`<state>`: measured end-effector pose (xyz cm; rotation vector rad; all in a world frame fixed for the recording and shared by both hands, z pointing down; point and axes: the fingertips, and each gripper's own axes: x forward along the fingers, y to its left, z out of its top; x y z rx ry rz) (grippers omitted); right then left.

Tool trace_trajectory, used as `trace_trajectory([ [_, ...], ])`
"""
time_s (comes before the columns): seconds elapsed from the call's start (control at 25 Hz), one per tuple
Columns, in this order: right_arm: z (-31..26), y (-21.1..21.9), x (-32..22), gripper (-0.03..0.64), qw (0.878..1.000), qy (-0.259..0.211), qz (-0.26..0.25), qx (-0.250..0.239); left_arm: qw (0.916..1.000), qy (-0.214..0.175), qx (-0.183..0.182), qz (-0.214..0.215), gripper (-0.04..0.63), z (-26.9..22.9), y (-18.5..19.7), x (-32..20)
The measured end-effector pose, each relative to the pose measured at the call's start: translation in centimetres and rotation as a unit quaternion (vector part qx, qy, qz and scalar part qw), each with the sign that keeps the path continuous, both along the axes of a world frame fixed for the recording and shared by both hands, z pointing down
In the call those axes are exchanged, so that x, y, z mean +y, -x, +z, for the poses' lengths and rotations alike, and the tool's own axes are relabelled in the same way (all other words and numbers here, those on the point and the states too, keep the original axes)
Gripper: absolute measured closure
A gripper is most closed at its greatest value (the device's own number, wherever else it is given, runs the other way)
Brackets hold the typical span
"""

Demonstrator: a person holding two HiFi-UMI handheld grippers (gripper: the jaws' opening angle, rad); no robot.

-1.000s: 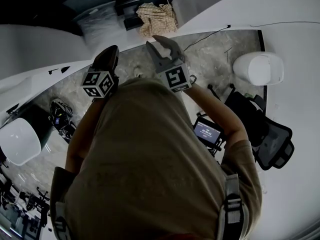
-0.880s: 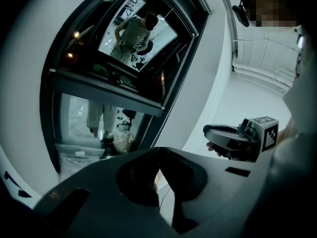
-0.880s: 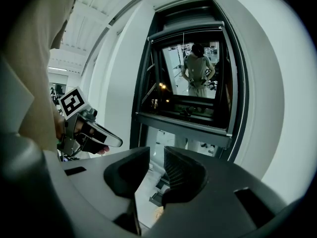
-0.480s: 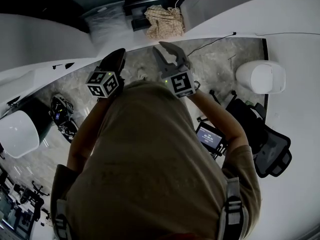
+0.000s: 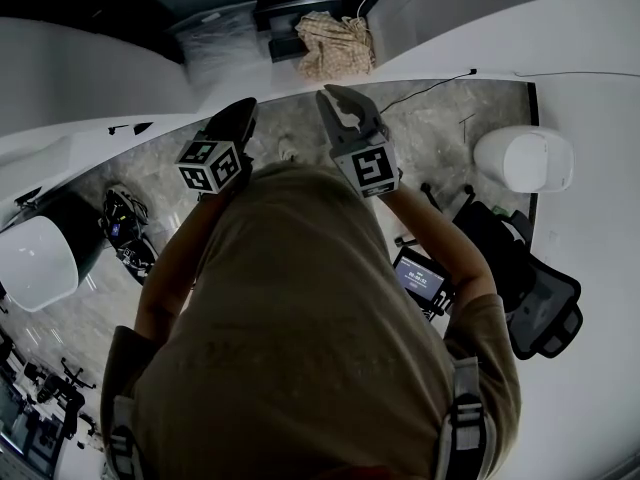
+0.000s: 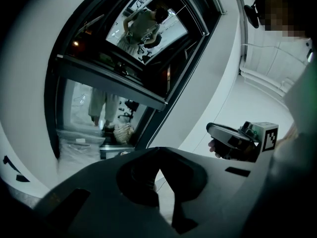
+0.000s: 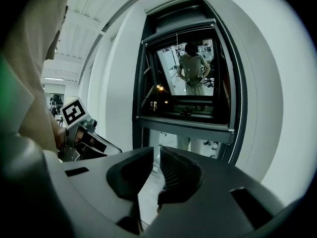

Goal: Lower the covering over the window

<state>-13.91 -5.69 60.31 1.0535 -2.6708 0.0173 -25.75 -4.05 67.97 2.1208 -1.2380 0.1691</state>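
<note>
The window is a dark-framed opening in the white wall with a horizontal bar across it. Its glass is uncovered and mirrors the person. A thin cord hangs before the upper pane. My right gripper points at the window's lower part. Its jaws have just been closing and stand a narrow gap apart, with nothing visible between them. My left gripper is shut and empty, aimed at the window from the left. In the head view, the left gripper and the right gripper are held side by side before the person.
On the floor under the window stand a plastic-wrapped box and a beige cloth bundle. A white round bin, a black office chair and a lit screen sit to the right. A cable runs along the floor.
The right gripper's jaws have drawn closer together. Both grippers have stayed at about the same place before the window.
</note>
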Motion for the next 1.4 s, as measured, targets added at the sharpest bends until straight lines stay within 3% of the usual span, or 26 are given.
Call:
trace_trajectory([
  [0.16,-0.3,-0.2,-0.1,0.569,1.000,0.013,0.007,-0.018,1.0000,0.005,0.004,0.005,0.580,0.1,-0.1,0.1],
  [0.32,-0.2,-0.7,-0.4,0.569,0.996,0.064,0.018,-0.051,0.9999,0.008,0.007,0.006,0.579,-0.1,-0.3,0.0],
  [0.52,0.6,-0.3,0.2,0.569,0.994,0.091,0.012,-0.062,0.9997,0.016,0.017,0.008,0.580,0.7,0.3,0.4],
  [0.88,0.8,0.3,0.2,0.569,0.994,0.091,0.006,-0.063,0.9992,0.027,0.028,0.004,0.580,1.8,0.8,0.7],
  [1.4,1.4,-1.3,0.0,0.568,0.991,0.110,0.012,-0.070,0.9995,0.029,0.013,0.001,0.580,1.4,-0.3,1.3],
])
